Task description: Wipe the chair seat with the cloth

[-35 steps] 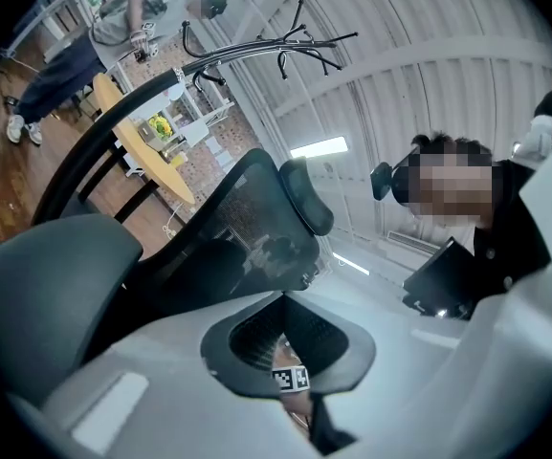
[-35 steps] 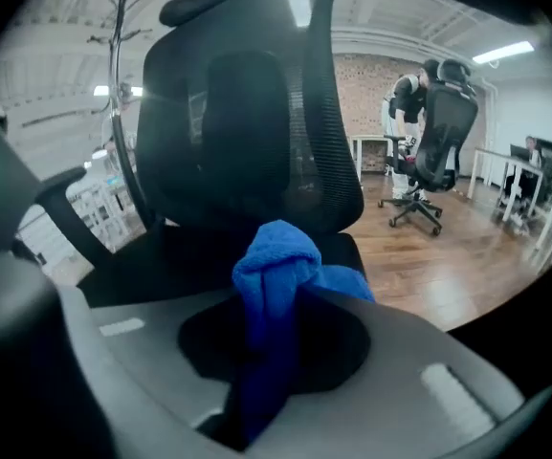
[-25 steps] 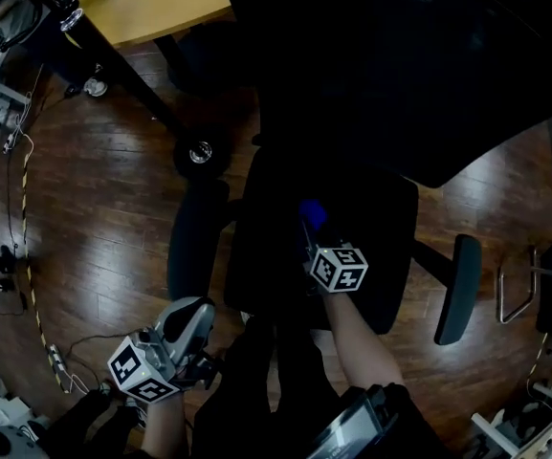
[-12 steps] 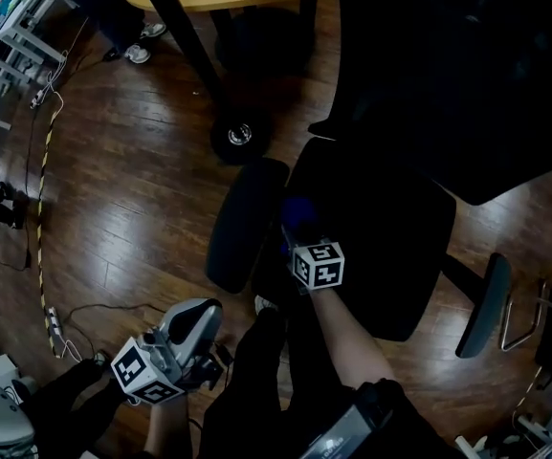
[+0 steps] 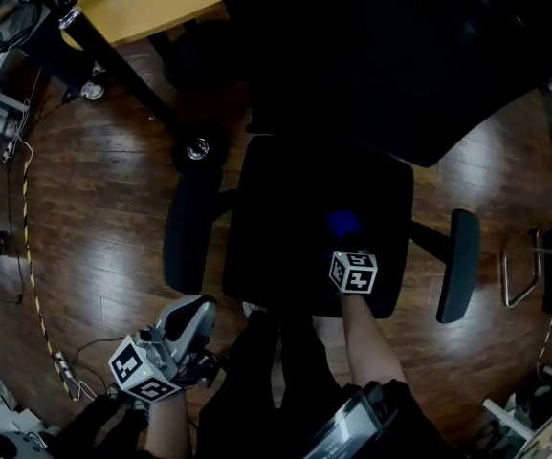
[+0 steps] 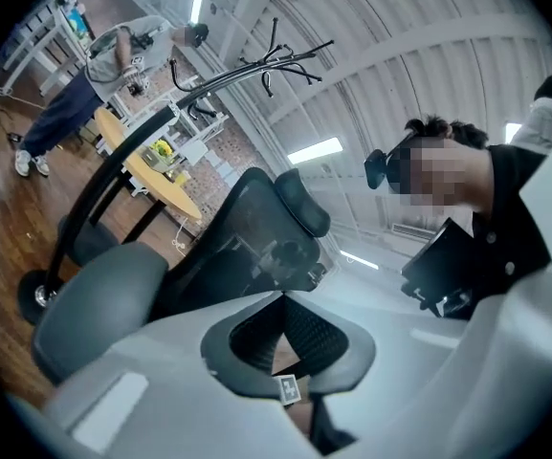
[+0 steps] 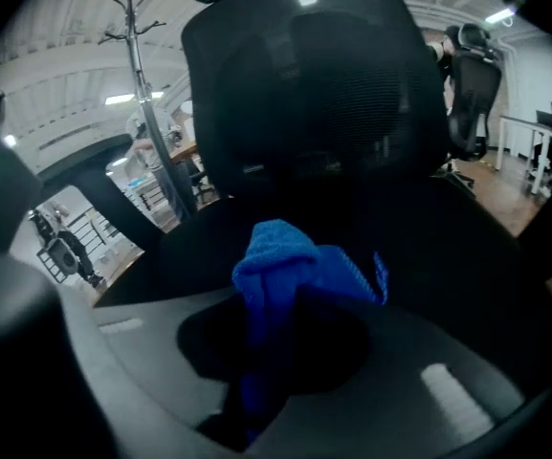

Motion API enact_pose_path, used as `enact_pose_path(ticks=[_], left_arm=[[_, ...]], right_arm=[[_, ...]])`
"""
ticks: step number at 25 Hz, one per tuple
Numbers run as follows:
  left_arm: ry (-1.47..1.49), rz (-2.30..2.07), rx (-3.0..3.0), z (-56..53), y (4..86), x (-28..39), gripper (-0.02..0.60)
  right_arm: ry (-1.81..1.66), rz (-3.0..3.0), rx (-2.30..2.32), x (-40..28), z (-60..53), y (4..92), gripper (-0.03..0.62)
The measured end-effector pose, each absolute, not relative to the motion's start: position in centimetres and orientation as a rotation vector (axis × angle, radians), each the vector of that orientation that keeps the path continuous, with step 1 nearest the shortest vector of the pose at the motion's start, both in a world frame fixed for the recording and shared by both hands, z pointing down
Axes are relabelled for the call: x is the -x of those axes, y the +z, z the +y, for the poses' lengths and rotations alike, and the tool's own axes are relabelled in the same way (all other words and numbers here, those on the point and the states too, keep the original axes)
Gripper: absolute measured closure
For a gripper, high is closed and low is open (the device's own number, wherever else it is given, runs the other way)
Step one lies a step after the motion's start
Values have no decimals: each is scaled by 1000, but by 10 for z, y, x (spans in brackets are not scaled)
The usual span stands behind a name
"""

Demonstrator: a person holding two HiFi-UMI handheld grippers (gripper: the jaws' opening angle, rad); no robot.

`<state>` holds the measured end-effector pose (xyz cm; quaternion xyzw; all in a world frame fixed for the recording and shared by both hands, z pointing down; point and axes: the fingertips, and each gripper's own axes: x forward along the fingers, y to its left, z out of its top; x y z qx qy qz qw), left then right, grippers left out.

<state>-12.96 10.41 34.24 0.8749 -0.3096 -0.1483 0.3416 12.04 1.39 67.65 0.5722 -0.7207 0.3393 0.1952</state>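
Note:
The black office chair's seat (image 5: 285, 208) fills the middle of the head view, with its tall backrest (image 5: 400, 55) behind. On the seat's right-middle part lies a bunched blue cloth (image 5: 342, 225), and my right gripper (image 5: 344, 239) is shut on it and presses it down. In the right gripper view the cloth (image 7: 295, 275) sticks out between the jaws, facing the backrest (image 7: 314, 84). My left gripper (image 5: 195, 312) hangs off the chair at the lower left over the floor. In the left gripper view it (image 6: 281, 297) points upward, shut on nothing.
Padded armrests (image 5: 187, 232) (image 5: 457, 266) flank the seat. A wooden table (image 5: 151, 3) with a black leg and castor (image 5: 197, 148) stands at the upper left. Cables (image 5: 27, 256) run over the wood floor on the left. A metal frame (image 5: 519, 275) stands at the right.
My right gripper has swept the cloth from the seat's left edge by the armrest back to the right-middle of the seat. The left gripper has stayed low at the left.

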Motion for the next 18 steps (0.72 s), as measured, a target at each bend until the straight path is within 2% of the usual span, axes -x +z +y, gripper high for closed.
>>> enact_pose_path(ticks=[5,8,12,18], left_arm=[[-371,-654,-2288,100,345,73,588],[-388,-573,-2279,102,339,46,588],[-365,-516,-2297,99,336,25,588],[-391,-562,-2286,106,336,41,588]], right_arm=[[971,-1876,-1846,-240,38,659,536],[948,-1799,-1956,-285,61,649,536],[952,-1819,-1943,-295,66,649,536],[949,-1890,-1934,-286,65,633,536]])
